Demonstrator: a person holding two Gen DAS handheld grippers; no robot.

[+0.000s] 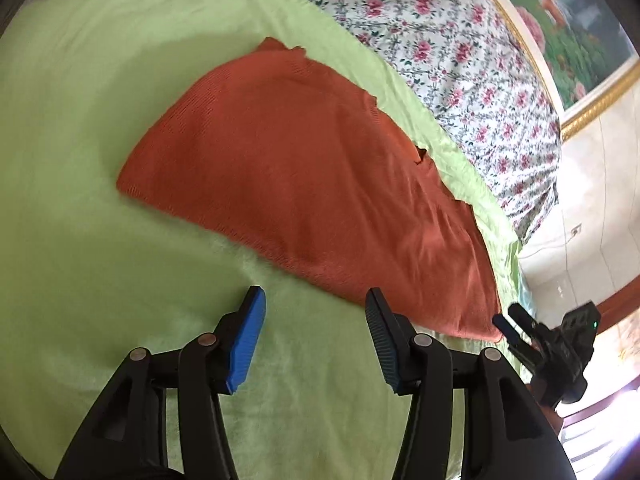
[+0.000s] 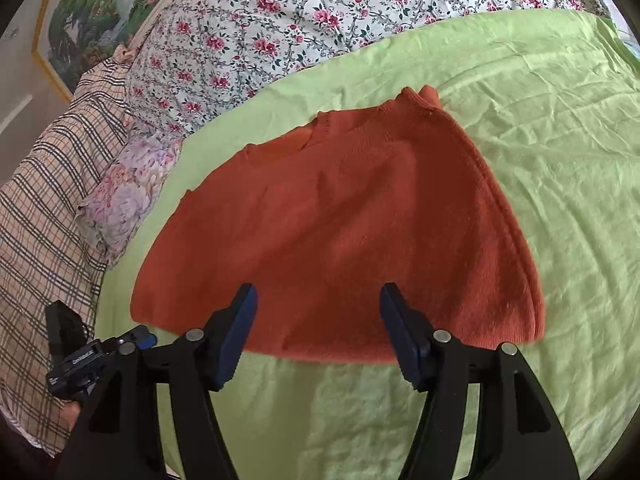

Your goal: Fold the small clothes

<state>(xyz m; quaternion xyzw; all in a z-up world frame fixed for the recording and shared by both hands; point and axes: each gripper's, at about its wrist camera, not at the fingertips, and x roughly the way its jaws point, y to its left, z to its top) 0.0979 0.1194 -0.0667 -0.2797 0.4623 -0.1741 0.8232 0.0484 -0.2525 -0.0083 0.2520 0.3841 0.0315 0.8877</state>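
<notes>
A rust-orange knitted garment (image 1: 312, 176) lies folded and flat on a light green sheet (image 1: 100, 160). My left gripper (image 1: 316, 304) is open and empty, just short of the garment's near edge. The right gripper shows at the right of the left wrist view (image 1: 510, 322), by the garment's corner. In the right wrist view the garment (image 2: 340, 220) lies spread ahead, collar at the far side. My right gripper (image 2: 318, 300) is open and empty, its fingertips over the garment's near hem. The left gripper (image 2: 136, 338) shows at the lower left there.
A floral quilt (image 2: 280, 20) lies beyond the green sheet (image 2: 540, 160). A plaid cloth (image 2: 44, 220) and a pale floral pillow (image 2: 124, 196) lie at the left. A framed picture (image 1: 568, 32) hangs on the wall. The bed edge (image 1: 516, 248) drops off at the right.
</notes>
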